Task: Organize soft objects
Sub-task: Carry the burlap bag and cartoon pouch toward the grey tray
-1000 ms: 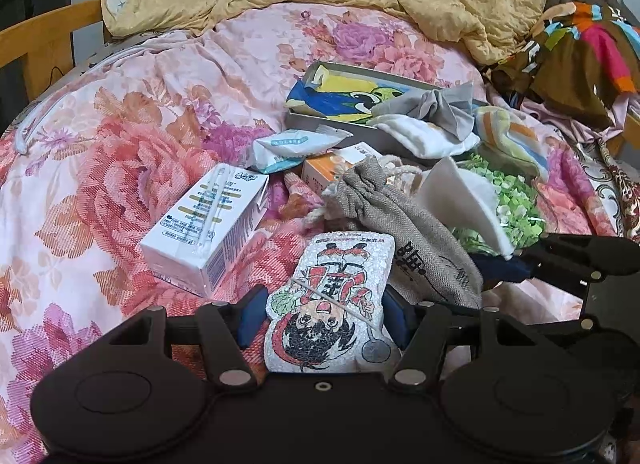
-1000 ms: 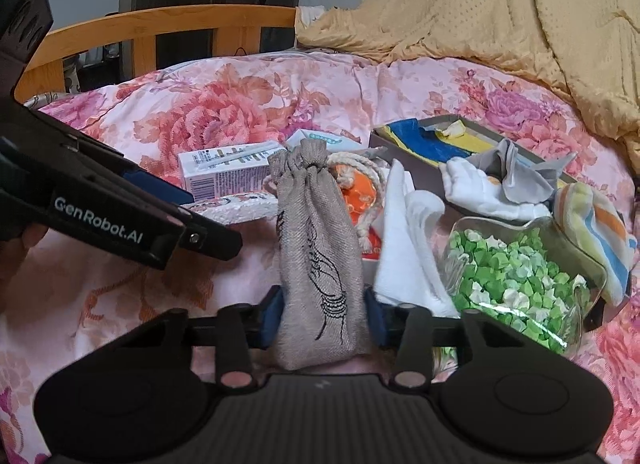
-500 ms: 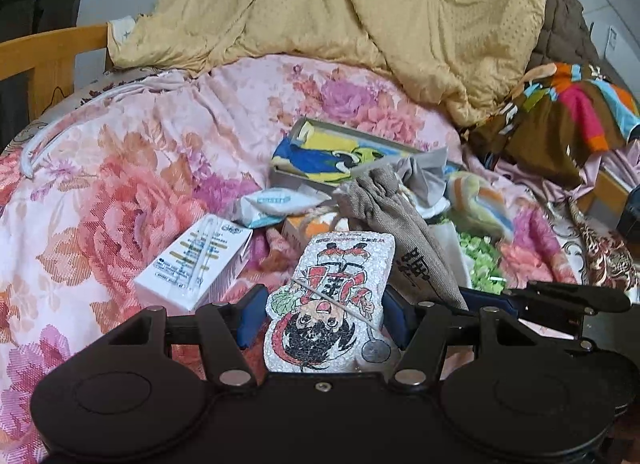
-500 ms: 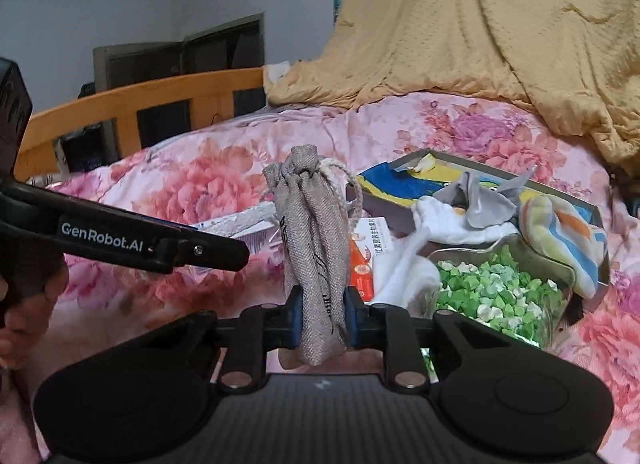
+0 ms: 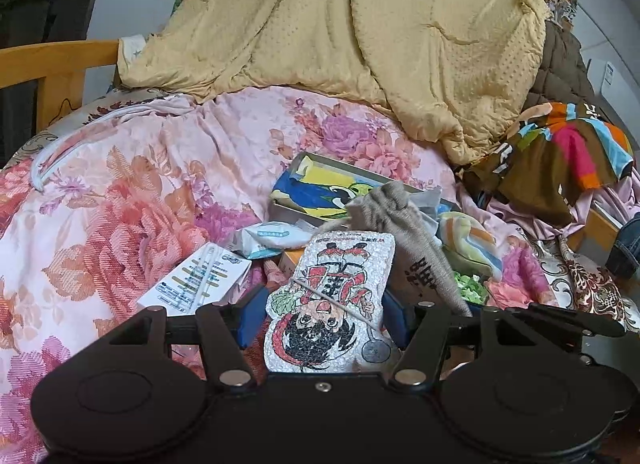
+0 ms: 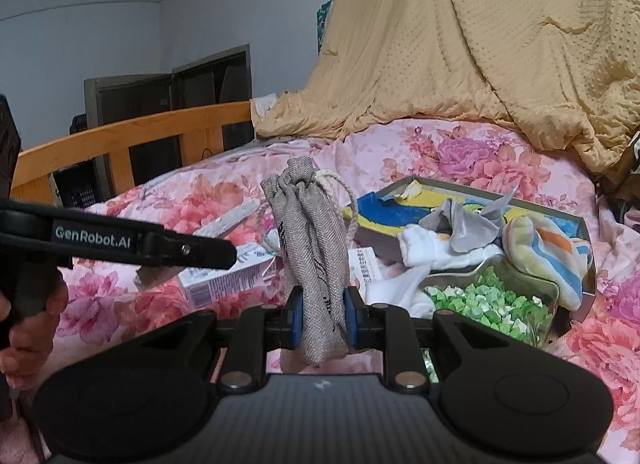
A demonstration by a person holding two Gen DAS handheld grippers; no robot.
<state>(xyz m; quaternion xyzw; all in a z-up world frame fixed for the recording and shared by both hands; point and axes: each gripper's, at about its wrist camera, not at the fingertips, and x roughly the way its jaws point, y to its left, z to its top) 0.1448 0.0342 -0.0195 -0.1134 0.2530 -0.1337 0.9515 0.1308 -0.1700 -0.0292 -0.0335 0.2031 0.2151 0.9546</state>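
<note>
Soft things lie all over the flowery bedspread (image 5: 132,191). The right gripper (image 6: 322,314) pinches a grey drawstring bag (image 6: 316,248) low down, and the bag stands up between its blue pads (image 6: 297,316), lifted above the bed. The left gripper (image 5: 324,314) squeezes a flat sparkly pouch with a cartoon girl (image 5: 332,300) on it; the pouch sticks out forward between the fingers.

Behind the bag sits a shallow tin tray (image 6: 560,209) with a blue and yellow picture inside. White socks (image 6: 428,250), a grey cloth (image 6: 466,223) and a striped soft toy (image 6: 548,252) spill over its front edge. Just beside them is a clear dish of green paper stars (image 6: 492,304). A white carton (image 5: 196,284) lies on the bedspread to the left, next to a pack of tissues (image 5: 272,238). A big yellow blanket (image 5: 360,35) is heaped at the back.
</note>
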